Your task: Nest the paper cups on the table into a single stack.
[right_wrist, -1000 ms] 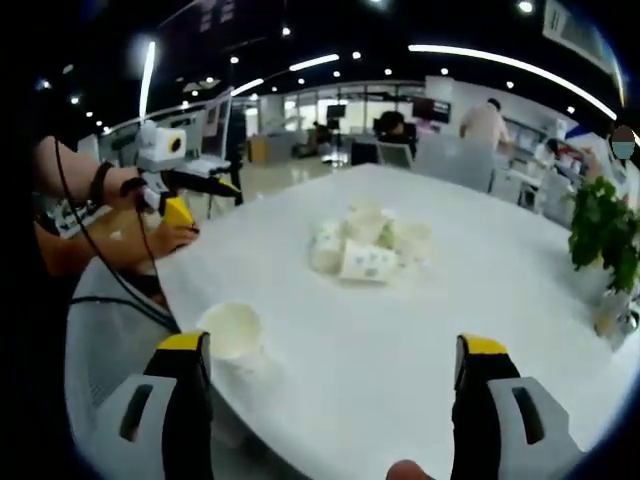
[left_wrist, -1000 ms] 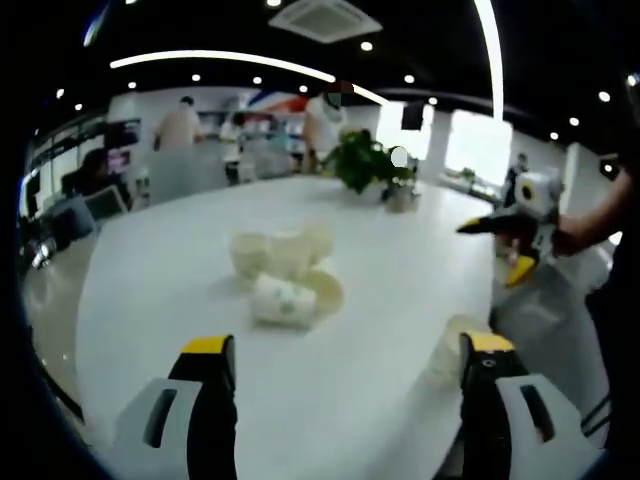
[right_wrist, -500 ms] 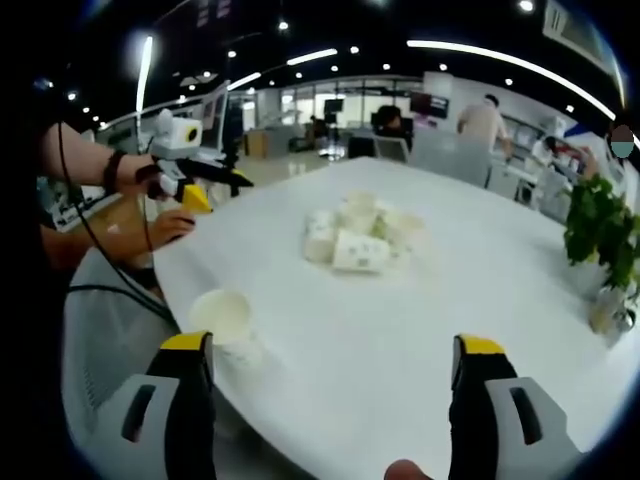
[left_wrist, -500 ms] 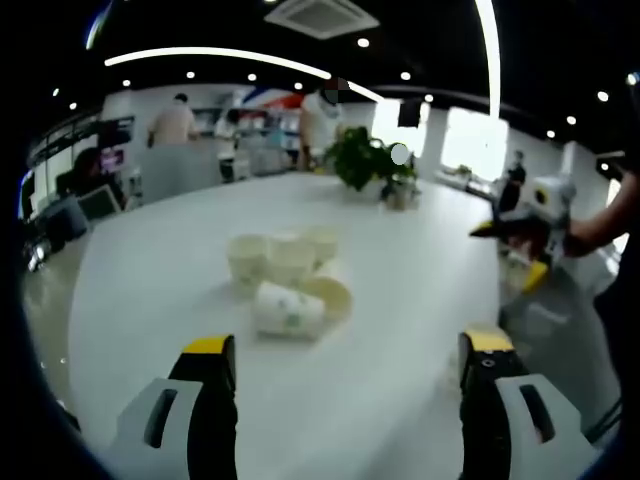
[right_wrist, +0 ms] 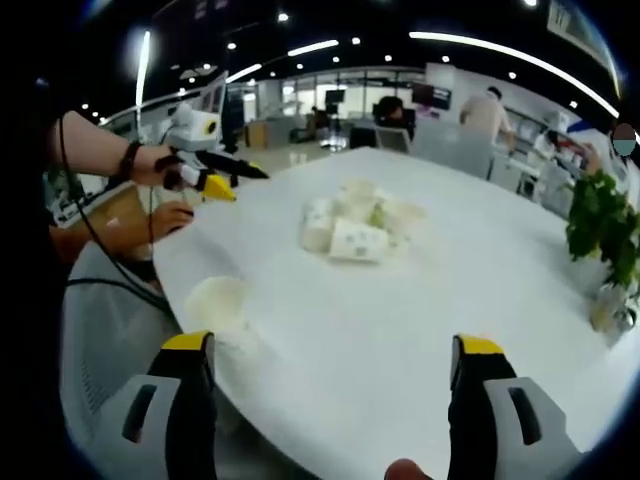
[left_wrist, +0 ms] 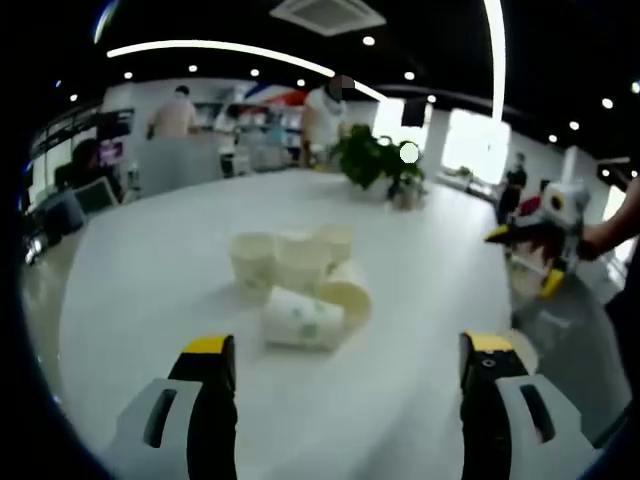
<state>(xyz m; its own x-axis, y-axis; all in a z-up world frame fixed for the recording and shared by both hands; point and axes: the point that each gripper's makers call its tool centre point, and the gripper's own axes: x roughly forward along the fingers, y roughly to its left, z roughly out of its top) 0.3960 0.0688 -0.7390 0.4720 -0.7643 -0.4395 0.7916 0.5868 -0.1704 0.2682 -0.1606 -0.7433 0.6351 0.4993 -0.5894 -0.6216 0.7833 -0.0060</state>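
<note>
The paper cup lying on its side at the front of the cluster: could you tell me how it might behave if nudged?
The paper cup lies on its side, so it would probably roll in a curve. It looks thin-walled and likely light, so the open left gripper could crush it. The white table looks smooth; it may slide.

Two cameras face across the worktop (left_wrist: 150, 300) from different sides.
Both share the cup cluster (right_wrist: 352, 228), at middle distance.

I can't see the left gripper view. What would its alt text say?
A cluster of paper cups sits on a white table, three upright and two tipped on their sides. The left tongs hang open in front, empty; the right tongs show at the right edge. A potted plant stands behind.
</note>
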